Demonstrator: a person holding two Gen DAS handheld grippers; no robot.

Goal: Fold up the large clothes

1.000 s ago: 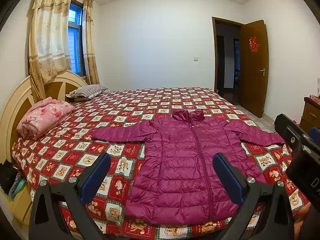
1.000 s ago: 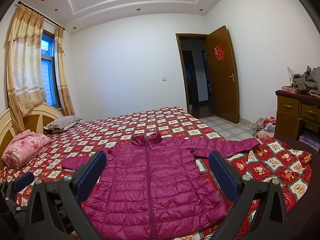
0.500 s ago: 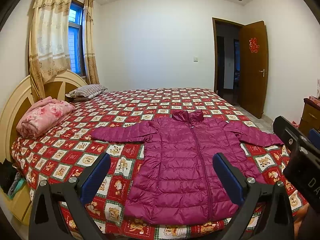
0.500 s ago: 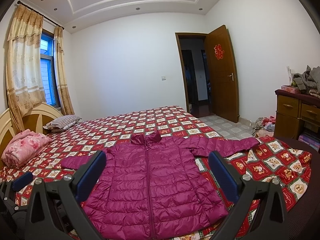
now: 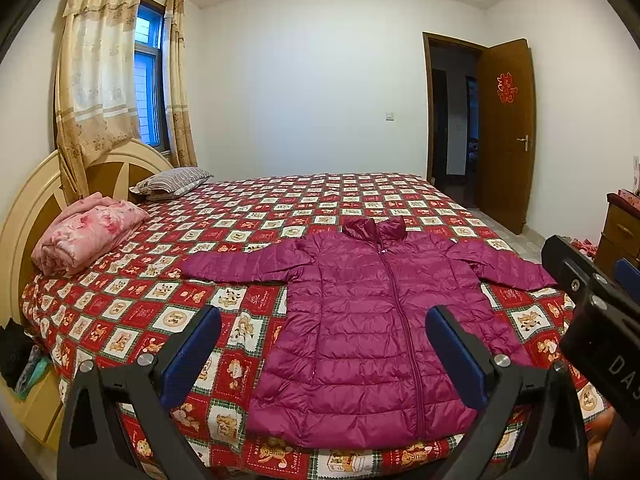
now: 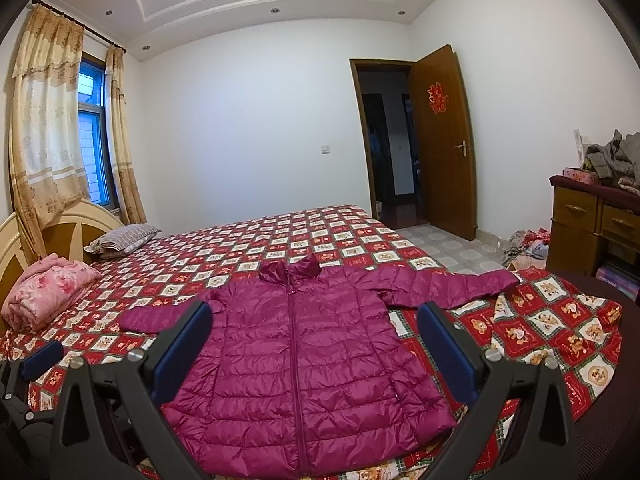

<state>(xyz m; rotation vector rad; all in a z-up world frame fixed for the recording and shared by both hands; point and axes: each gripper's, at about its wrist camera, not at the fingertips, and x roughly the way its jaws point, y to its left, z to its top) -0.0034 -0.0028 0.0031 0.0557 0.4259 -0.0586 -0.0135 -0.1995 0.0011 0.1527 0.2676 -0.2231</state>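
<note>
A magenta quilted puffer jacket (image 5: 372, 320) lies flat and zipped on the bed, collar away from me, both sleeves spread out sideways. It also shows in the right wrist view (image 6: 304, 360). My left gripper (image 5: 322, 344) is open and empty, held above the jacket's hem at the near bed edge. My right gripper (image 6: 314, 340) is open and empty, held over the jacket's lower half. The right gripper's body shows at the right edge of the left wrist view (image 5: 592, 304).
The bed has a red checked quilt (image 5: 280, 208). A folded pink blanket (image 5: 84, 236) and a striped pillow (image 5: 176, 178) lie by the headboard (image 5: 24, 216). A wooden dresser (image 6: 592, 228) with piled clothes stands right; an open door (image 6: 440, 140) is beyond.
Both grippers have drifted very slightly; the jacket sits a touch lower in the left wrist view. Nothing was grasped or moved.
</note>
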